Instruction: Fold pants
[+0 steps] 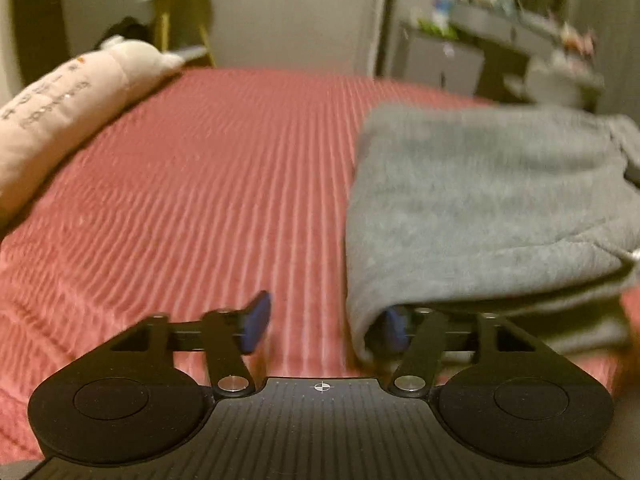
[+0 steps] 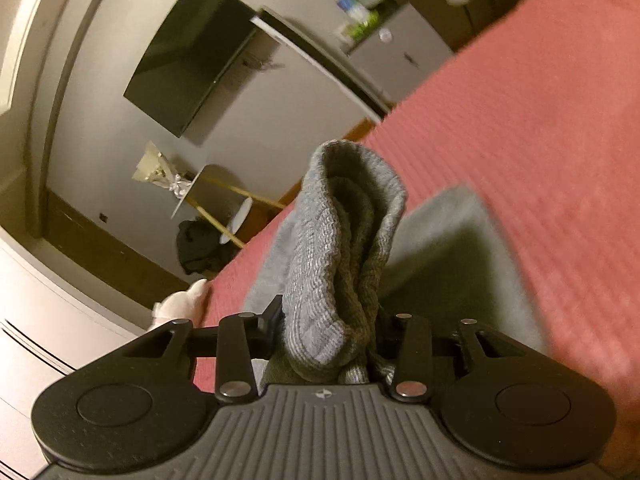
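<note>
Grey pants (image 1: 480, 200) lie folded on the right part of a red ribbed bedspread (image 1: 200, 180). My left gripper (image 1: 325, 320) is open at the fold's near left corner. Its right blue pad (image 1: 394, 330) is tucked under the fabric edge, and its left pad (image 1: 256, 320) stands clear over bare bedspread. In the right wrist view my right gripper (image 2: 328, 320) is shut on a thick bunch of grey ribbed knit (image 2: 340, 240) that rises upright from between the fingers. More of the pants (image 2: 452, 248) lies flat on the bedspread (image 2: 540, 120) behind it.
A long cream plush pillow (image 1: 60, 120) lies along the bed's left side. Beyond the bed stand a yellow-legged side table (image 1: 180, 20), a grey cabinet (image 1: 440, 60) and a cluttered desk (image 1: 540, 48). A dark screen (image 2: 188, 56) hangs on the wall.
</note>
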Motion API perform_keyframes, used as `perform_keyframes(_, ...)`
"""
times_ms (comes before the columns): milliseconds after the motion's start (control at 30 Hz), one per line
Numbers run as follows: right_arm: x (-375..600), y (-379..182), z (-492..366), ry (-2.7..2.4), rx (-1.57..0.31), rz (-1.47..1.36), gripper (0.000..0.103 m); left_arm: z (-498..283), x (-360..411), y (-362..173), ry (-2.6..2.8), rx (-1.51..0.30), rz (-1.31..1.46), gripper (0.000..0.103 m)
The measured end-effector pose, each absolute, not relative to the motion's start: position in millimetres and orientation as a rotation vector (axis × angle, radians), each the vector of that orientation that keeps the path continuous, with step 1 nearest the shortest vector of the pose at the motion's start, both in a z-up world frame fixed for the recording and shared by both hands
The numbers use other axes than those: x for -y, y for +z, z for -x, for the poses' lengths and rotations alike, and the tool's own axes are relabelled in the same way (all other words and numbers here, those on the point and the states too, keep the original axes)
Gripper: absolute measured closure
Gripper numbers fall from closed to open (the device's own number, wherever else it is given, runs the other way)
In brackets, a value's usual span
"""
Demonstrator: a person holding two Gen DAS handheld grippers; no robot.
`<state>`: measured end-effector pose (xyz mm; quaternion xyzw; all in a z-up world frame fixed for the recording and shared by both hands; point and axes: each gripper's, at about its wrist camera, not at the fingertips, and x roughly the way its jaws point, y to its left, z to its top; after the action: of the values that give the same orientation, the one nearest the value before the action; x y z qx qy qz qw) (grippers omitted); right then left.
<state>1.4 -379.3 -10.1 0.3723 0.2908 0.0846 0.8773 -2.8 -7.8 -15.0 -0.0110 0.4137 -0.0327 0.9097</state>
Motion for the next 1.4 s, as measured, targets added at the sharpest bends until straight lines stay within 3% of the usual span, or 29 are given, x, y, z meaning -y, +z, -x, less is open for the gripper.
perform_keyframes(100,393.2,-19.0,2.5,-0.007,-0.676,-0.672,0.044,5.3,4.4,-8.6,-0.188,-0.939,0.066,0.036)
perform_keyframes(233,403.7,-15.8,16.1,-0.109,-0.632,-0.579,0.044,9.7,-8.3,21.7,-0.279,-0.865,0.115,0.031)
perform_keyframes(267,401.4,-13.9,16.2,-0.095,-0.615,-0.565,0.046,5.2,-7.8,28.3,-0.254,-0.828,0.093,0.029)
perform_keyframes(333,385.6,-9.3,10.5,-0.066,-0.592,-0.484,0.057,-9.1,-1.4,36.8,-0.196,-0.769,0.046,0.027)
perform_keyframes(367,371.6,-6.8,4.9,-0.056,-0.583,-0.422,0.071,-16.5,7.8,39.2,-0.172,-0.752,0.019,0.027)
perform_keyframes(400,357.4,-5.3,-0.9,-0.036,-0.576,-0.373,0.078,-23.9,16.5,40.2,-0.160,-0.731,0.001,0.027)
perform_keyframes(500,317.8,-8.2,-13.9,0.042,-0.552,-0.269,0.081,-51.8,33.6,26.8,-0.148,-0.695,-0.017,0.026)
perform_keyframes(600,288.6,-33.2,-28.7,0.062,-0.655,-0.149,0.081,-67.7,52.3,-18.1,-0.169,-0.838,-0.115,0.024)
perform_keyframes(700,292.0,-48.8,-28.4,0.056,-0.715,-0.150,0.090,-58.8,48.1,-45.6,-0.164,-0.884,-0.117,0.018)
perform_keyframes(800,301.1,-37.1,-24.6,0.069,-0.711,-0.199,0.090,-58.8,37.1,-20.4,-0.169,-0.853,-0.077,0.029)
perform_keyframes(967,318.9,-31.9,-4.7,0.012,-0.603,-0.300,0.089,-86.7,42.7,10.9,-0.138,-0.750,-0.084,0.027)
perform_keyframes(1167,314.0,-46.2,-12.2,-0.019,-0.620,-0.257,0.089,-146.5,94.4,-10.2,-0.092,-0.744,-0.260,0.022)
perform_keyframes(1400,315.8,-52.4,-14.4,-0.006,-0.608,-0.295,0.089,-183.8,114.4,-39.2,-0.022,-0.771,-0.326,0.002)
